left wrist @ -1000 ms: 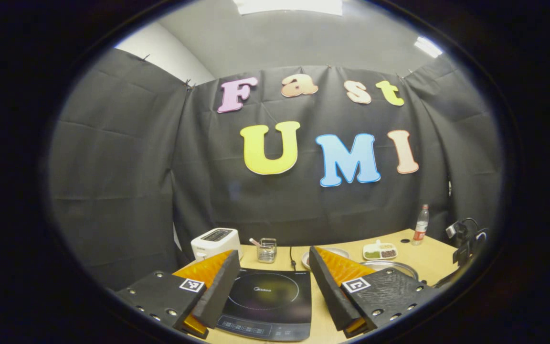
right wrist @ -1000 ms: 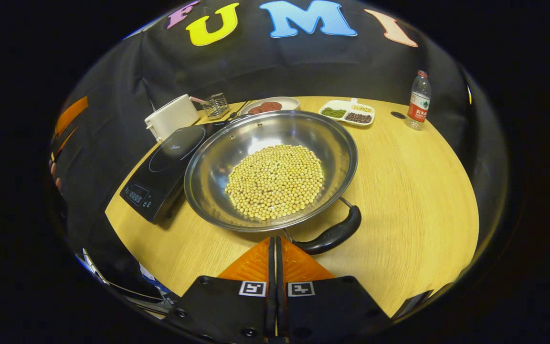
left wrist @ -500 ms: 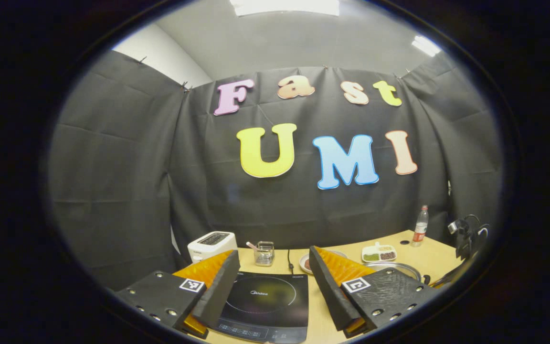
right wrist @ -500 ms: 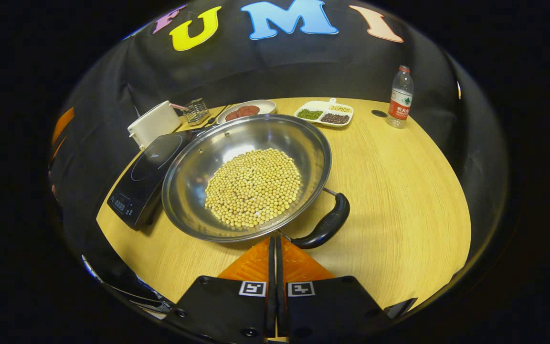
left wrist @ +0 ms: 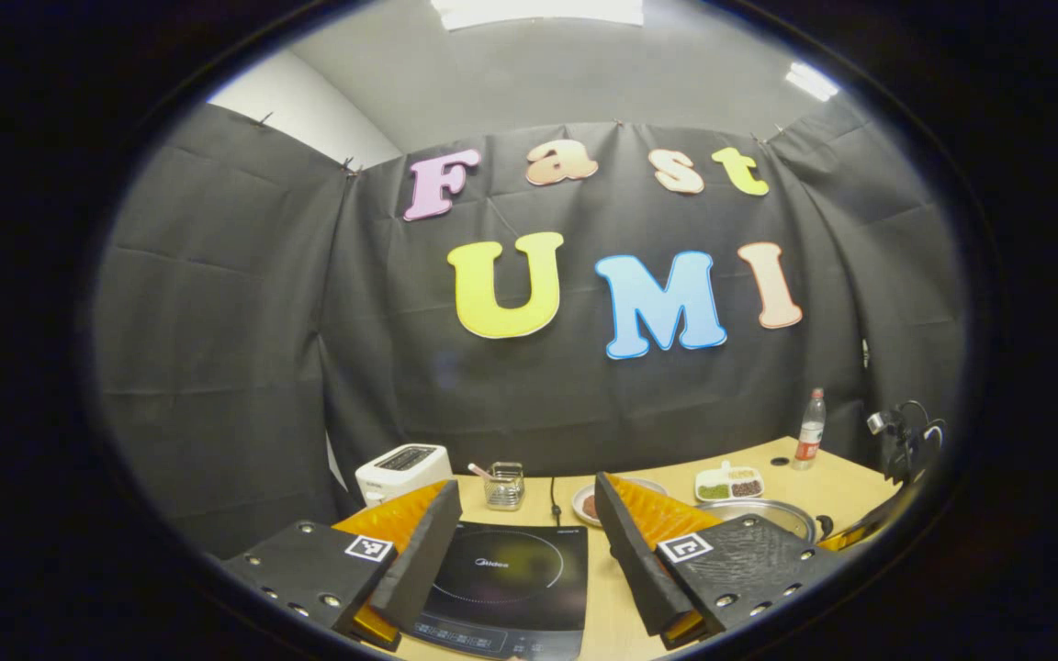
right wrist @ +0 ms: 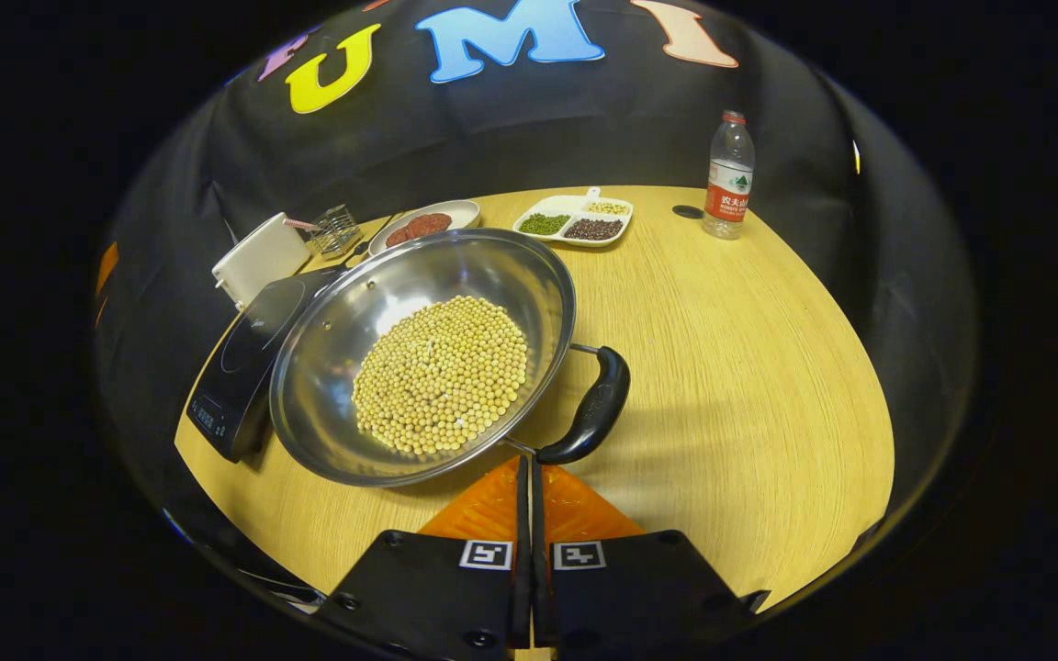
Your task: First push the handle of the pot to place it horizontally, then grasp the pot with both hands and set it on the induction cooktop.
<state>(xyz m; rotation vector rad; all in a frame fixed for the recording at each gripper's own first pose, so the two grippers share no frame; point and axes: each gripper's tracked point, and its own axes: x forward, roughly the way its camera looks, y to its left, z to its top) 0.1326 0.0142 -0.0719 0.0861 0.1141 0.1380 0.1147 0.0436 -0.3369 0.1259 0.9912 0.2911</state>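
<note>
Right gripper view had the right gripper (right wrist: 529, 468) with its fingers pressed together on nothing, tips just by the near end of the black handle (right wrist: 591, 408) of the steel pot (right wrist: 336, 340), which was full of soybeans (right wrist: 442, 372) and sat on the wooden table (right wrist: 731, 367) just beside the induction cooktop (right wrist: 240, 353), its rim overhanging the cooktop's edge. Left gripper view showed the left gripper (left wrist: 529, 514) spread wide and holding nothing, up above the cooktop with a white toaster (left wrist: 400, 468) behind it.
</note>
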